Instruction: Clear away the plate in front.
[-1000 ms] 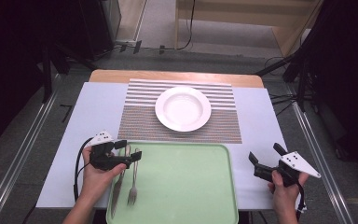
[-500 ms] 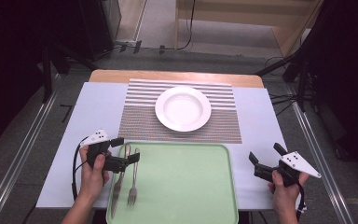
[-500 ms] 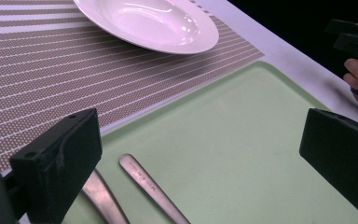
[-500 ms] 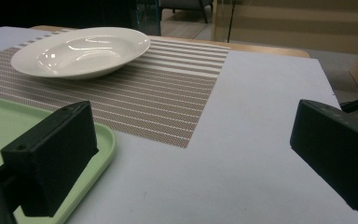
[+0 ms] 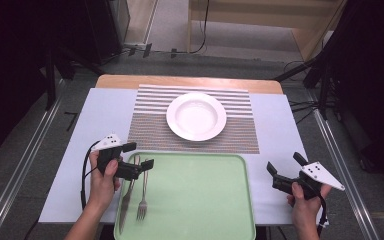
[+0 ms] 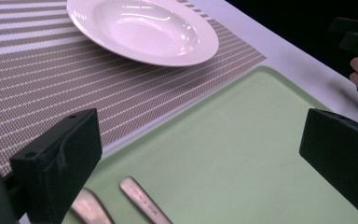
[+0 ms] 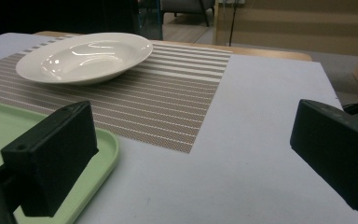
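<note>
Since the earlier pictures the left gripper has slid a little toward the top left corner of the green tray, and its jaws have just been opening, with nothing held between them. Now they stand wide apart, one over the mat side of the tray's edge and one over the tray. The fork and the knife lie side by side on the left part of the tray, with their handle ends just under the left gripper. In the left gripper view the two handle ends sit low between the jaws, and it looks like the jaws do not touch them, but this is hard to tell. The right gripper has stayed in the same spot, on the pale table cover to the right of the tray. Its jaws are wide apart too and hold nothing. The white plate sits on the striped mat behind the tray.
</note>
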`<state>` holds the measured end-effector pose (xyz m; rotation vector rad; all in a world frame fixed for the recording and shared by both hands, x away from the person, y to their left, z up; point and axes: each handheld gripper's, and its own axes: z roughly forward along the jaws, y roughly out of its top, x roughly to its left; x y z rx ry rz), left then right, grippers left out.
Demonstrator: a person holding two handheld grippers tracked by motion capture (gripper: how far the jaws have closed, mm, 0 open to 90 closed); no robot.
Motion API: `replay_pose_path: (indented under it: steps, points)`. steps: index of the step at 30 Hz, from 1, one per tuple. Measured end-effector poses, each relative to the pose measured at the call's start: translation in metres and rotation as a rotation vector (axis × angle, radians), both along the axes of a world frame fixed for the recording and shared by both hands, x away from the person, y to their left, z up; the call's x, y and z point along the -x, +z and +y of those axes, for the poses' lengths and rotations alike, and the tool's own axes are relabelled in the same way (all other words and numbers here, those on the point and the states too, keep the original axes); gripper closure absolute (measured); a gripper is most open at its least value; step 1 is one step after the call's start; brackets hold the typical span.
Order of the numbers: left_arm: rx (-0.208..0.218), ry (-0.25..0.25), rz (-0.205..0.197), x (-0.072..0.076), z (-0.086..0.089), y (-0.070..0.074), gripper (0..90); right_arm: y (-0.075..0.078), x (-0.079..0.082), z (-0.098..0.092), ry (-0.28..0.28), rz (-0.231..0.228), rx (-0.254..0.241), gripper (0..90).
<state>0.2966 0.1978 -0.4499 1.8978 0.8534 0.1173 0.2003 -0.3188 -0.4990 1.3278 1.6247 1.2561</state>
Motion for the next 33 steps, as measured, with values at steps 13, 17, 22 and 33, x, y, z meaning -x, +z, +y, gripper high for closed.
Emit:
replay_pose_path:
  steps: [13, 17, 22, 33]
  points:
    - [-0.045, -0.021, -0.03, -0.021, -0.02, 0.01, 0.0, 0.001, 0.002, 0.005, 0.034, 0.012, 0.027, 0.0]
    - [-0.061, -0.019, -0.043, -0.03, -0.023, 0.012, 0.0, -0.001, 0.002, 0.006, 0.041, 0.011, 0.038, 0.0]
    - [-0.059, -0.021, -0.044, -0.041, -0.025, 0.014, 0.0, -0.003, 0.002, 0.008, 0.046, 0.019, 0.048, 0.0]
    - [-0.04, -0.013, -0.024, -0.062, -0.031, 0.012, 0.0, -0.003, 0.003, 0.01, 0.052, 0.014, 0.053, 0.0]
